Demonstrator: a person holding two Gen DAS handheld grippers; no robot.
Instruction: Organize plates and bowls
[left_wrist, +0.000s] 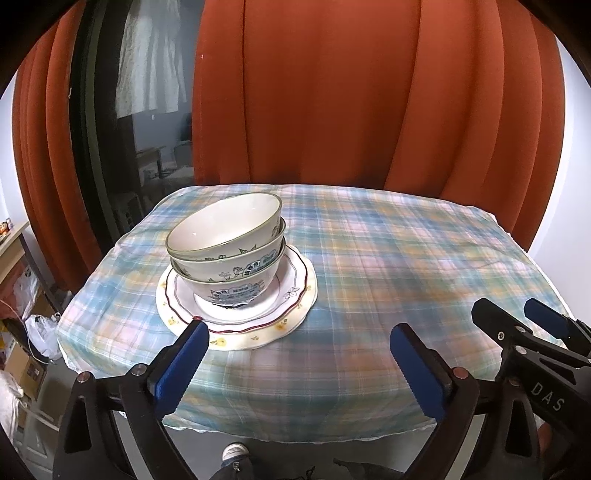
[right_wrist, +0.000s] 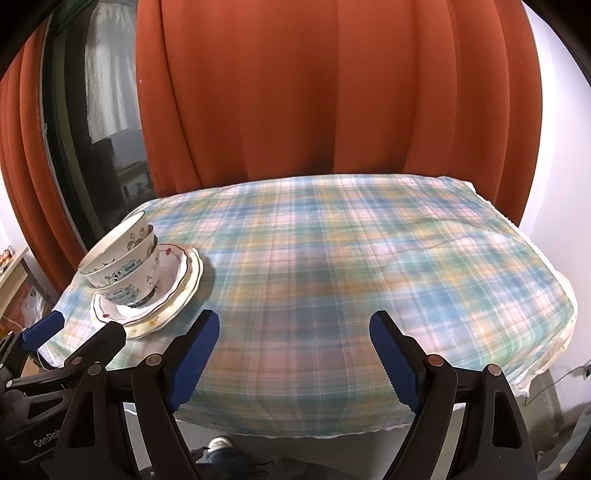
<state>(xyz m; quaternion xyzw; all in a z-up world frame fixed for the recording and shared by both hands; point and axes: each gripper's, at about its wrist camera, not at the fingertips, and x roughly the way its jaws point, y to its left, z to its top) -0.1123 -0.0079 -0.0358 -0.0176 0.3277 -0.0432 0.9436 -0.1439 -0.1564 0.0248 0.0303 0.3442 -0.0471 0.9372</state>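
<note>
The left gripper (left_wrist: 299, 341) is hanging over the near edge of the table with its blue-padded jaws standing wide apart and nothing between them; its left pad is sitting just in front of the plates' near rim in the lower left of the left wrist view. The right gripper (right_wrist: 293, 328) is likewise spread wide and gripping nothing, with only bare cloth lying between its pads, and it is showing up at the lower right of the left wrist view.

A plaid tablecloth (left_wrist: 388, 258) is covering the whole table, and nothing is standing between either gripper and the stack. Left of centre in the left wrist view, a cream plate with yellow flowers (left_wrist: 258, 338) is lying on the cloth, carrying a scalloped red-rimmed plate (left_wrist: 291, 291). Three nested bowls (left_wrist: 229, 247) are sitting in that upper plate, the top one leaning and showing a white, empty inside.

Behind the table, orange curtains (left_wrist: 351, 103) are filling the upper frame, with a dark window (left_wrist: 110, 147) at the upper left.
</note>
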